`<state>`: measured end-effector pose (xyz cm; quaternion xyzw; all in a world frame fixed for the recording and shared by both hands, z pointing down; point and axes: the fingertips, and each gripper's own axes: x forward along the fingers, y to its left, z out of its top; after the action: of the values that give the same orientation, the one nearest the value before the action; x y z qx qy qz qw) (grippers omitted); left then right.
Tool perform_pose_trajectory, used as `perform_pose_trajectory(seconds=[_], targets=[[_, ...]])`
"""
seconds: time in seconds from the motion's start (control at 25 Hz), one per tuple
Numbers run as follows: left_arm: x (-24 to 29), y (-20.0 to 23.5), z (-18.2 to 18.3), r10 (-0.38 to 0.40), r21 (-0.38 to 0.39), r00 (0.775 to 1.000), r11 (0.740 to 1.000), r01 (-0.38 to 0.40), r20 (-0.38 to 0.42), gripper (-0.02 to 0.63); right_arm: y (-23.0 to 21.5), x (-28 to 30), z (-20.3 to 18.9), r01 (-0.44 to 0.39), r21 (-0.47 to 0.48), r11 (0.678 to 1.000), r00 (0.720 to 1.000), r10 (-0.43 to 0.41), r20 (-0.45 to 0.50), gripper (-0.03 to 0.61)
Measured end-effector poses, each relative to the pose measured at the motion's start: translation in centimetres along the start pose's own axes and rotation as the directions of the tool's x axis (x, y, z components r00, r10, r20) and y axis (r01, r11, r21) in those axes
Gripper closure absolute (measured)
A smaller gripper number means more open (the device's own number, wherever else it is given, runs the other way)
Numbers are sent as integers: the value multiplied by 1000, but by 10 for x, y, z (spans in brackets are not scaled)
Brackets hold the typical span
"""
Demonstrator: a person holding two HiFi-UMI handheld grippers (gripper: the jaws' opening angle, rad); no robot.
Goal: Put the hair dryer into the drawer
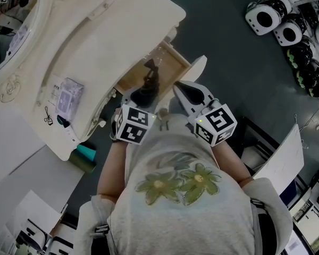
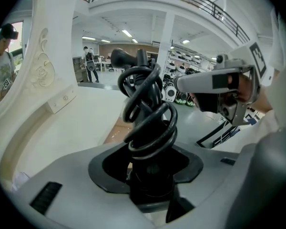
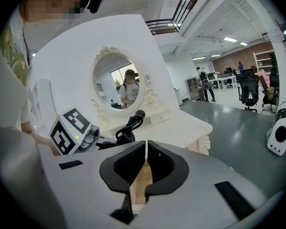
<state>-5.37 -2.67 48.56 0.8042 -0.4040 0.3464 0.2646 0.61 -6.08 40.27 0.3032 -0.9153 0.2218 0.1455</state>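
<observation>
One hair dryer (image 2: pixel 148 113) is clamped in the left tool (image 2: pixel 150 182) over the open drawer (image 1: pixel 169 58); the right tool (image 3: pixel 145 168) is closed.

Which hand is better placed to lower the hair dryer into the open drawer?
Left. The left gripper holds the hair dryer above the drawer; the right gripper has its fingers shut on nothing.

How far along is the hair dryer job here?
Done: the drawer stands open. In hand: the left gripper grips the hair dryer, cord coiled, by the drawer; the right gripper is shut and empty. Left: lower it in and release.
</observation>
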Motion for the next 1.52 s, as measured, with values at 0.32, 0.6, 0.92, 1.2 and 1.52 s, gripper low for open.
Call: perform_pose_trajectory(seconds=[0.32, 0.6, 0.92, 1.2, 1.52], targets=[[14, 1, -2, -1, 8, 1000, 1000, 1, -24, 412, -4, -1, -9, -1, 17, 1000, 1000, 2, -10, 552], [24, 3, -3, 3, 11, 999, 1000, -2, -54, 413, -12, -1, -8, 0, 30, 1000, 1000, 0, -9, 552], [37, 6, -8, 2, 11, 996, 1000, -1, -86, 413, -20, 0, -9, 7, 41, 999, 1000, -6, -12, 552], [49, 10, -12, -2, 7, 994, 1000, 3, -112, 413, -26, 3, -10, 9, 44, 999, 1000, -8, -14, 552], [59, 11, -16, -8, 4, 990, 1000, 9, -143, 413, -31, 5, -5, 12, 54, 998, 1000, -11, -16, 552]])
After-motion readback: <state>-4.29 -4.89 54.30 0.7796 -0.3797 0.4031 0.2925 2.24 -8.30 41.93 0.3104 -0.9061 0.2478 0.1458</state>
